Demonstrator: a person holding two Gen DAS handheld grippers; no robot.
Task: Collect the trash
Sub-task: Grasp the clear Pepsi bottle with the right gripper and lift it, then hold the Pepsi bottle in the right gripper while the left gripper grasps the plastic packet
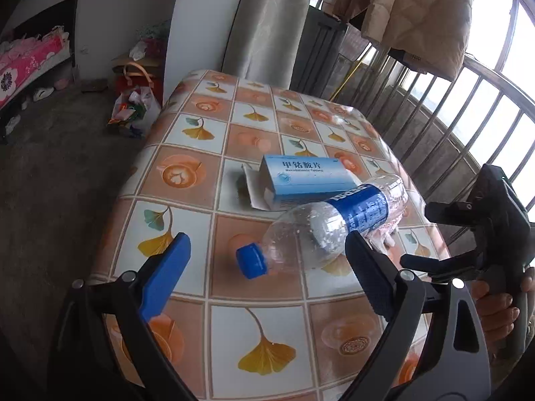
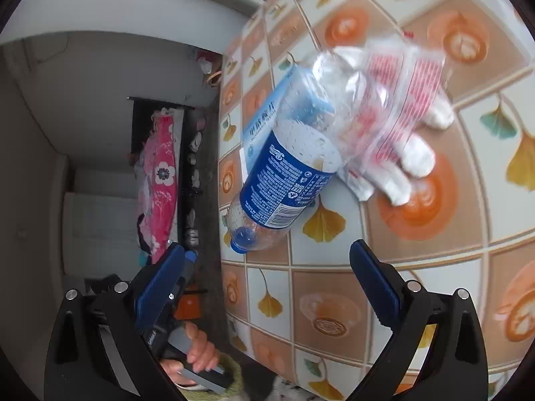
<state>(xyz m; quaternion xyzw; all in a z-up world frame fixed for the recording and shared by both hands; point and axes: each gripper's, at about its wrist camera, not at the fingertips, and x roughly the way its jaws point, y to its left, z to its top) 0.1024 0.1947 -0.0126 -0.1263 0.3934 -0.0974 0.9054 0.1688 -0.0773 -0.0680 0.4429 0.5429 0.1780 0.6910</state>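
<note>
Both sets of jaws stand spread wide with nothing between them. Just ahead of the left gripper (image 1: 267, 267) lies a clear plastic Pepsi bottle (image 1: 331, 224) on its side, its blue cap (image 1: 252, 261) pointing back toward the gap between the blue fingers and sitting a little inside the line of their tips, apart from both. The bottle's body runs away to the right, passing close over the right-hand finger's tip; whether it touches there I cannot tell. From the right gripper (image 2: 267, 260), the same bottle (image 2: 287, 163) hangs in front of the open fingers, cap (image 2: 241, 239) nearest, between the two tips but beyond them.

Behind the bottle's far end rests a blue-and-white medicine box (image 1: 307, 180) with Chinese lettering, its end flap open, touching or just beside the bottle. Past the bottle's base, seen from the right wrist, is a blurred clear plastic bag with red stripes (image 2: 398, 100) and something white inside.

All of it sits on a table covered with an orange-and-white ginkgo-leaf oilcloth (image 1: 207, 173). A hand (image 1: 495, 304) grips the right tool's handle at the table's edge, and another hand (image 2: 197, 351) holds the left tool. Beyond the table are a metal railing (image 1: 444, 107), a hanging beige quilted jacket (image 1: 411, 10), and a bed with a pink floral cover (image 1: 30, 67).
</note>
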